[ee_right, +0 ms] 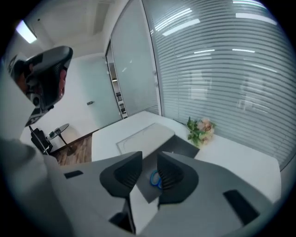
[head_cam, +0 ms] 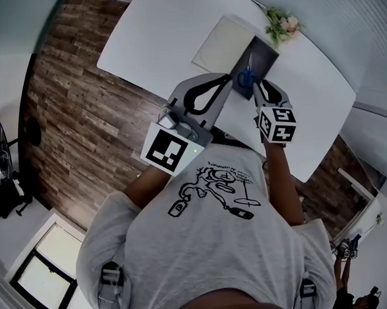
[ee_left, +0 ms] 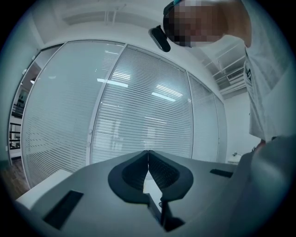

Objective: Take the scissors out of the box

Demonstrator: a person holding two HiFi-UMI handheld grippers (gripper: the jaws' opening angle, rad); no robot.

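A dark open box (head_cam: 263, 53) lies on the white table (head_cam: 164, 37), and scissors with blue handles (head_cam: 245, 77) rest inside it. My right gripper (head_cam: 259, 85) hangs over the box's near end, tilted down and open, with nothing between its pads. In the right gripper view the blue handles (ee_right: 154, 178) show through the gap of the right gripper (ee_right: 149, 159), lower down in the box (ee_right: 185, 146). My left gripper (head_cam: 226, 78) is held just left of the box, shut and empty. The left gripper (ee_left: 148, 153) points level at a glass wall.
A pale flat lid (head_cam: 222, 42) lies against the box's left side. A small bunch of flowers (head_cam: 281, 24) stands at the table's far edge, beyond the box. A wooden floor (head_cam: 78, 110) lies left of the table. A glass wall with blinds (ee_right: 222, 69) runs behind it.
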